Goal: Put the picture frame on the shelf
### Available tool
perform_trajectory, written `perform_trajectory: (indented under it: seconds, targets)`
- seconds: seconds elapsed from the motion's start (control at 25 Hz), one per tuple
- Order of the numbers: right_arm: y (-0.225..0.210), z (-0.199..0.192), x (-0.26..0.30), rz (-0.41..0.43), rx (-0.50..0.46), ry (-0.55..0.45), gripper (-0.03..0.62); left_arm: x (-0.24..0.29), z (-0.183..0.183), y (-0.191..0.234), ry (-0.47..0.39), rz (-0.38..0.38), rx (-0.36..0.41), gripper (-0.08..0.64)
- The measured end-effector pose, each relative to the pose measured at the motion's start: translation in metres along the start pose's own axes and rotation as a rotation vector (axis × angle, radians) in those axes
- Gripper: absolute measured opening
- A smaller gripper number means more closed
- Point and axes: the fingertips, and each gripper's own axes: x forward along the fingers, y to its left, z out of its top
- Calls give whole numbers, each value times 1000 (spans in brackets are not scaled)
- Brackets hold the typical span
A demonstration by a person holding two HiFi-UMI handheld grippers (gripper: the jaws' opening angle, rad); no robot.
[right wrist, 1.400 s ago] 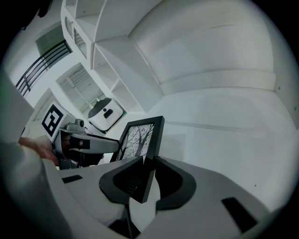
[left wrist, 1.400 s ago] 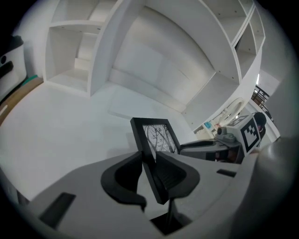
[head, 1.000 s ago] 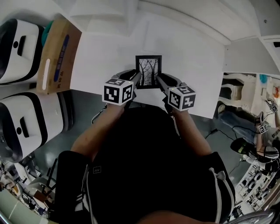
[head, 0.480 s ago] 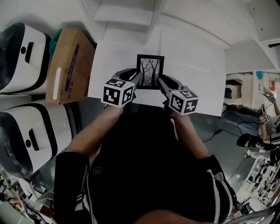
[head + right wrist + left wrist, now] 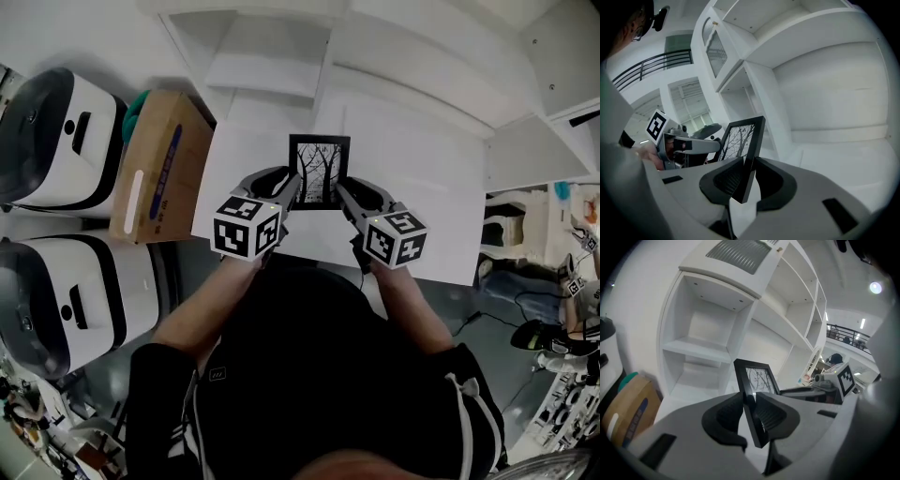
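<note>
Raised toward shelf [image 5: 267,67]: picture frame [image 5: 320,172], left claw [image 5: 292,184] and right claw [image 5: 343,188] clamped on its side edges.

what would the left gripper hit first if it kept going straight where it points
Likely the white shelf, around its upright divider; the picture frame in the left gripper would touch first. Depth is unclear.
</note>
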Motion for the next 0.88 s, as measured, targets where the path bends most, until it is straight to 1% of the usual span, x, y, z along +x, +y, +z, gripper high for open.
perform_trajectory:
  seconds: [0.12, 0.28, 0.44, 0.68, 0.88]
  targets:
    - [-3, 14, -1, 18, -16, -15, 92, 1, 15, -2, -24, 3, 0, 89]
    - [-7, 32, 0, -1, -15, -52, 92, 7, 33, 0, -44, -12, 30, 89]
    - [-5, 47, 11, -23, -2, -94, 92, 8, 54, 12, -69, -42, 55, 89]
    - [24, 79, 53, -36, -8, -153, 92, -15, 87, 57, -113, -70, 91, 87]
    - [44, 109, 103, -50, -42, -180, 92, -30, 119, 107, -151, -57, 144, 86]
